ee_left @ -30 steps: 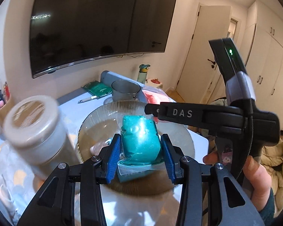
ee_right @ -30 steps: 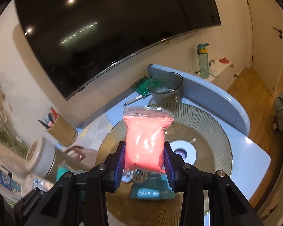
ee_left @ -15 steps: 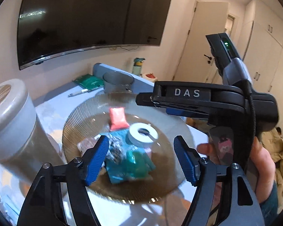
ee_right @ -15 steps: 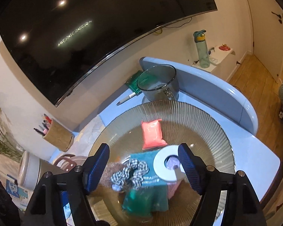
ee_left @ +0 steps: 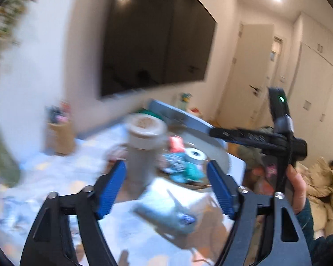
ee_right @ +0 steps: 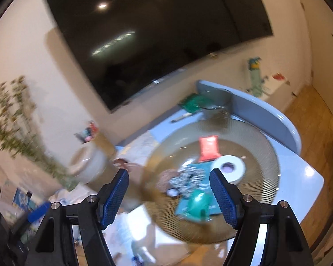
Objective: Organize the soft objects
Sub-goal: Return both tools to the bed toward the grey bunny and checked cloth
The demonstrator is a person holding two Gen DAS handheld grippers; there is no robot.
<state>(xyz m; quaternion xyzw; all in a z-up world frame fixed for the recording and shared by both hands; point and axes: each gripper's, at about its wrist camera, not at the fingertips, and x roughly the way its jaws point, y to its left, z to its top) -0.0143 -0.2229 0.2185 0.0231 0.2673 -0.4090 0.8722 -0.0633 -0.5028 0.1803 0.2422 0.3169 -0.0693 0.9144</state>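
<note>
A ribbed glass plate (ee_right: 255, 146) holds a pink pouch (ee_right: 208, 148), a teal pouch (ee_right: 198, 201), a checked scrunchie (ee_right: 186, 179) and a white tape roll (ee_right: 228, 168). My right gripper (ee_right: 168, 173) hangs open and empty above the plate's near edge. In the blurred left wrist view my left gripper (ee_left: 165, 164) is back from the plate (ee_left: 211, 146); its jaws are opening with nothing between them. The pink pouch (ee_left: 175, 143), teal pouch (ee_left: 192, 170) and tape roll (ee_left: 195, 155) lie beyond its fingertips.
A jar with a beige lid (ee_left: 144, 146) stands left of the plate, a pen holder (ee_left: 60, 137) behind it. A grey pot (ee_right: 215, 106) sits at the plate's far side. A clear packet (ee_left: 166, 215) lies on the table near me. A hand (ee_left: 297, 190) holds the right gripper.
Both grippers let go: the teal pouch and the pink pouch now lie on the plate. Both have pulled back and up, the left one much farther, with the view swinging left.
</note>
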